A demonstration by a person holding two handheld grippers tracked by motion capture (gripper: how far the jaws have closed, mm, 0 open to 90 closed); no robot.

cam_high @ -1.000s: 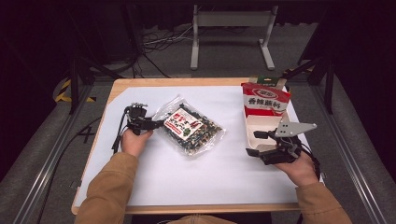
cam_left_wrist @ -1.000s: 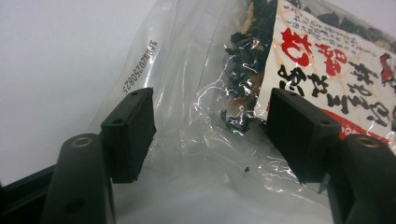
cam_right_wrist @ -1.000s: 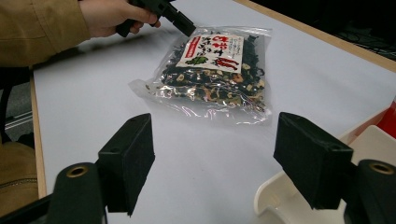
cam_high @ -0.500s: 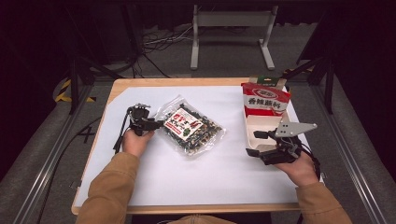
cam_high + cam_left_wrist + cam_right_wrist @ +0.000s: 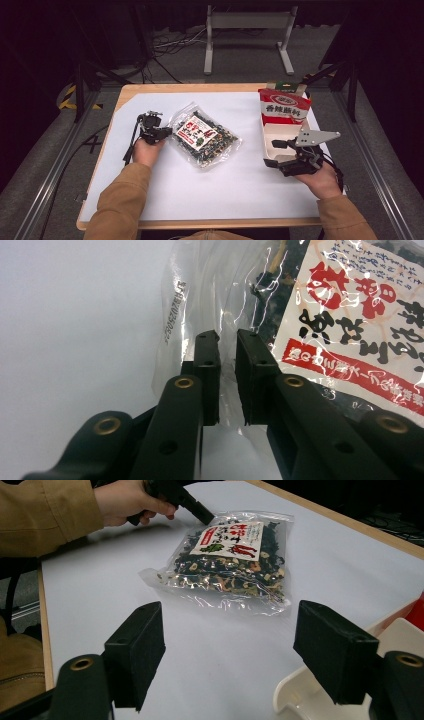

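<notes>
A clear bag of dark dried food [image 5: 205,140] with a red and white label lies flat on the white table cover, left of centre. My left gripper [image 5: 167,132] rests at the bag's left edge. In the left gripper view its jaws [image 5: 227,337] stand a narrow gap apart over the bag's clear rim [image 5: 200,295]. My right gripper [image 5: 272,153] is wide open beside the near end of a white tray [image 5: 280,134]. Seen from the right gripper [image 5: 232,630], the bag [image 5: 230,560] lies ahead with the left gripper [image 5: 192,507] touching its far corner.
A red snack packet [image 5: 284,106] stands upright at the far end of the white tray. The tray's corner [image 5: 310,690] sits under my right jaw. The table's wooden edge [image 5: 200,87] runs along the far side, with dark floor, cables and a stand beyond.
</notes>
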